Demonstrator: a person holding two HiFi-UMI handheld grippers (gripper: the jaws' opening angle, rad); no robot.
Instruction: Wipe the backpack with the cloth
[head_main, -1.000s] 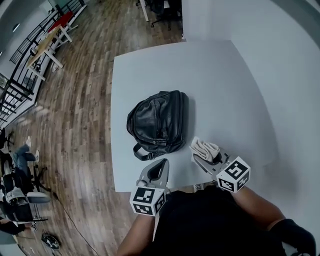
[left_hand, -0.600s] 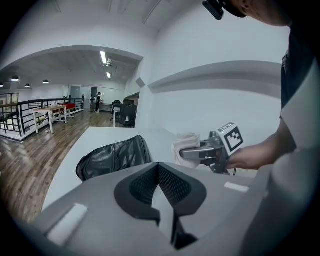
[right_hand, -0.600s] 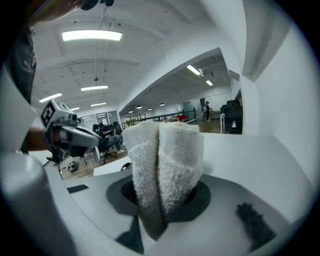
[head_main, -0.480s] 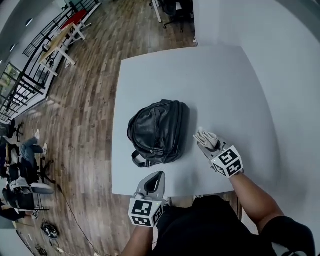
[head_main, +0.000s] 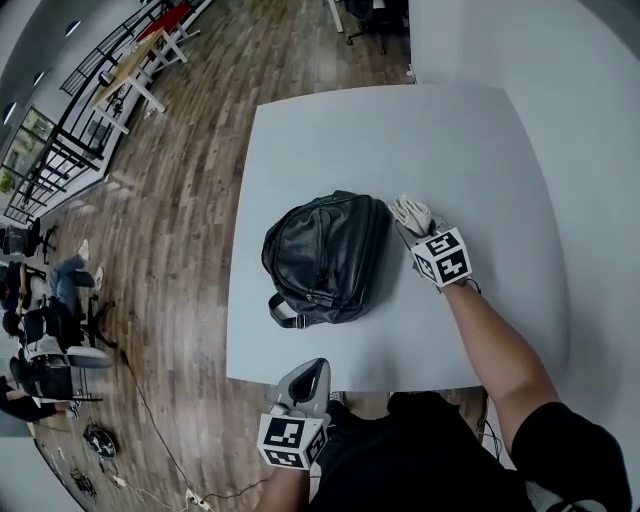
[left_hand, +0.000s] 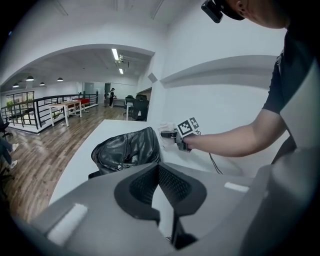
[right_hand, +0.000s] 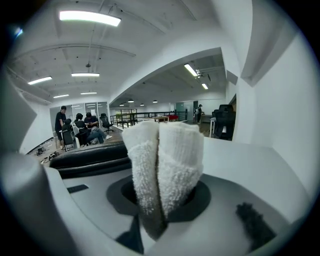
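Note:
A black leather backpack lies flat on the white table, straps toward the near edge. My right gripper is shut on a folded white cloth, held just beside the backpack's right side. In the right gripper view the cloth stands up between the jaws with the backpack low on the left. My left gripper hangs off the table's near edge, its jaws together with nothing in them. From the left gripper view I see the backpack and the right gripper beyond it.
A white wall runs along the table's right side. Wooden floor lies left of the table, with desks and seated people farther off. A cable trails on the floor near the front left.
My right gripper has carried the cloth forward from the table's near edge up to the backpack's right side. The left gripper has dropped back a little, off the table edge.

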